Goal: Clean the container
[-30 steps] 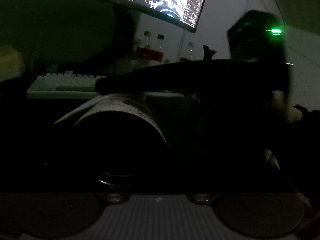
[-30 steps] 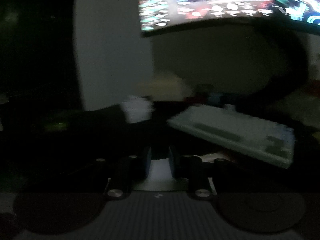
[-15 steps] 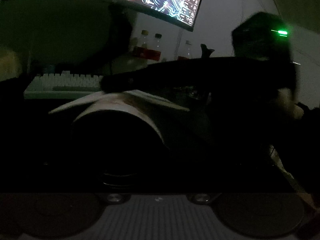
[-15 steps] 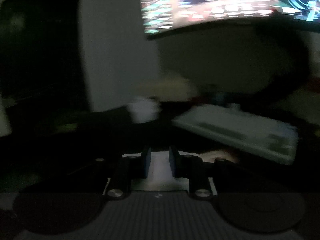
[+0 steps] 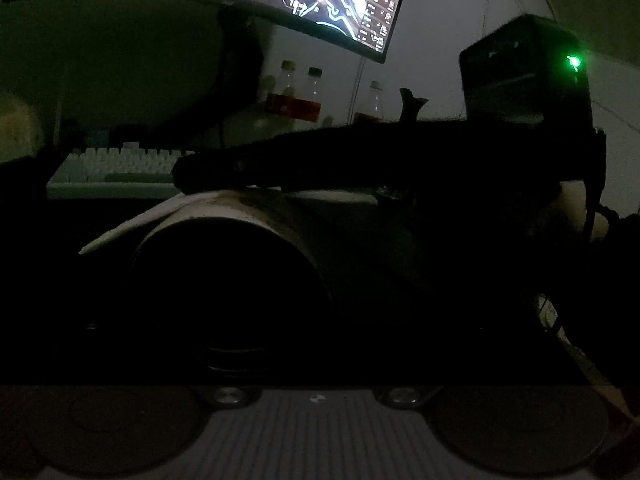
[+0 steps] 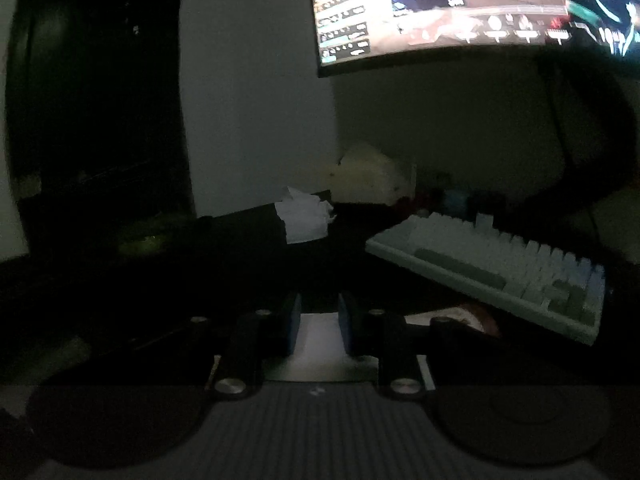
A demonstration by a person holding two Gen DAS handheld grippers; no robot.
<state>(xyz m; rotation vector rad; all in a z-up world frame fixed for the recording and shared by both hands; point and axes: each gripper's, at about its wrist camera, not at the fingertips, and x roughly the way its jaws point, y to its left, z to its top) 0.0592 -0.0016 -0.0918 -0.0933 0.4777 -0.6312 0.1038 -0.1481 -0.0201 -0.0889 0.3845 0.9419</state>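
The room is very dark. In the left wrist view a pale cylindrical container [image 5: 280, 232] fills the middle, its dark round end facing the camera; it sits between my left gripper's fingers, which are lost in shadow. A white tissue [image 5: 132, 228] lies over the container's top. My right gripper [image 5: 188, 176] reaches in from the right as a long dark shape and rests on that tissue. In the right wrist view my right gripper [image 6: 319, 312] has its blue pads [image 6: 292, 320] shut on the white tissue [image 6: 320, 340].
A pale keyboard [image 6: 500, 264] lies behind the container, with a lit curved monitor [image 6: 440, 12] above it. A tissue box [image 6: 304, 220] with paper sticking out stands at the left. Several bottles [image 5: 300, 96] line the back wall. A hand [image 5: 576, 208] holds the right gripper.
The right gripper's tip slid right and then back left across the top of the container, dragging the tissue. The container stayed fixed in the left gripper.
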